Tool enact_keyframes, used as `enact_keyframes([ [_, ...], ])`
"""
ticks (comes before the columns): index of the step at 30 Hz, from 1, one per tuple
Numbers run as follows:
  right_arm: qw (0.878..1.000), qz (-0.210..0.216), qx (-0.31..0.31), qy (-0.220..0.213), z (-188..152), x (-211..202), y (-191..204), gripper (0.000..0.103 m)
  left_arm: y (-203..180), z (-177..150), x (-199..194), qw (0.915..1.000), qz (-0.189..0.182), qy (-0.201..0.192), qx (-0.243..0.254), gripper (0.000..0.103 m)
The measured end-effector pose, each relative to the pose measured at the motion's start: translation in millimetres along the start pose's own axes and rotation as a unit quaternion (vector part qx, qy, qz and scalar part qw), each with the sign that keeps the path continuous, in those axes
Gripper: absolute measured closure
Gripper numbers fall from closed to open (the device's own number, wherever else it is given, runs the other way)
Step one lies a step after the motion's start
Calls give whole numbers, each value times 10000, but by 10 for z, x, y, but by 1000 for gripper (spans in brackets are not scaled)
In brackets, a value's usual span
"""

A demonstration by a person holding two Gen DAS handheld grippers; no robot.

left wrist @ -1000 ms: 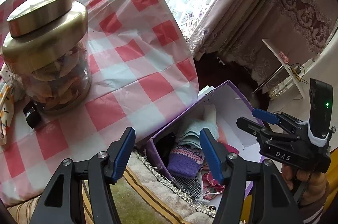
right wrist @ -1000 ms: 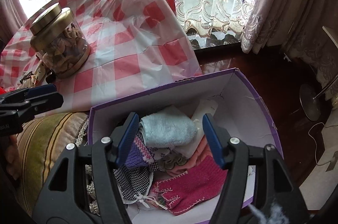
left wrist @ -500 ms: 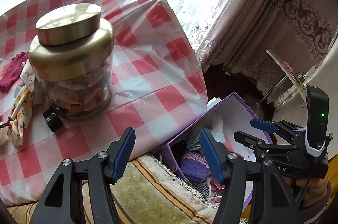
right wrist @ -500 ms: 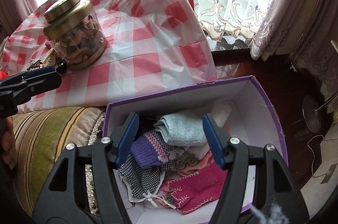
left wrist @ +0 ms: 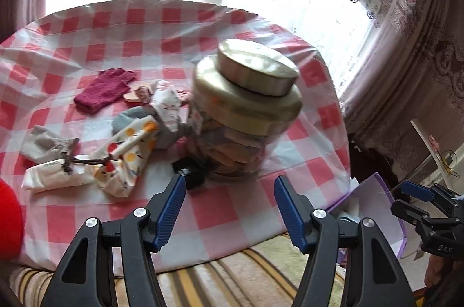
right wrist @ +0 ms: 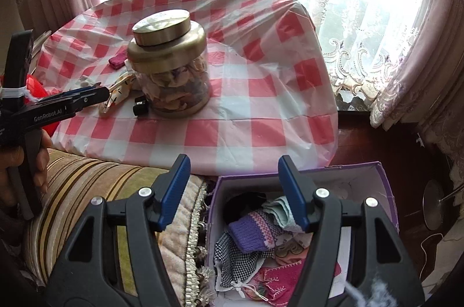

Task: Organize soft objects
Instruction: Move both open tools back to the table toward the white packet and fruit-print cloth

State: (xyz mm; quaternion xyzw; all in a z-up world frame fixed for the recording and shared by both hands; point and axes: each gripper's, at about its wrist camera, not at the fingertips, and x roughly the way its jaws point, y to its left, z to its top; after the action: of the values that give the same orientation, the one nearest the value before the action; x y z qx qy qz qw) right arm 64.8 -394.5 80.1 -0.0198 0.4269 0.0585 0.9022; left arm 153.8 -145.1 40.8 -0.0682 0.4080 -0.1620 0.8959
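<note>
Both grippers, left (left wrist: 229, 208) and right (right wrist: 233, 191), spread, empty; views swung from box (right wrist: 385, 185) toward cloth pile (left wrist: 124, 156) at ten o'clock: next pick.

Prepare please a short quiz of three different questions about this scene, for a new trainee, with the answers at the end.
1. True or false: the gold-lidded glass jar stands inside the purple cardboard box.
2. Which lies on the red-and-white checked tablecloth? A) dark pink knitted glove B) purple knitted sock C) black-and-white checked cloth
3. Fill in: the jaws of the left gripper and right gripper are both ____.

Key: 1 false, it stands on the tablecloth; 2 A, the others lie in the box; 3 open, holding nothing.
</note>
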Motion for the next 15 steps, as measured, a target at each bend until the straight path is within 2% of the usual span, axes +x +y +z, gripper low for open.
enact_keyframes([
  [6,9992,150,-348,113,70,100,326,36,581,-40,-77,9984,385,44,-404,38],
  [9,9981,402,-420,194,132,180,476,36,832,-98,-90,9970,486,161,-588,38],
  [15,9945,606,-760,400,267,409,833,36,1111,-204,-183,9959,663,297,-540,38],
])
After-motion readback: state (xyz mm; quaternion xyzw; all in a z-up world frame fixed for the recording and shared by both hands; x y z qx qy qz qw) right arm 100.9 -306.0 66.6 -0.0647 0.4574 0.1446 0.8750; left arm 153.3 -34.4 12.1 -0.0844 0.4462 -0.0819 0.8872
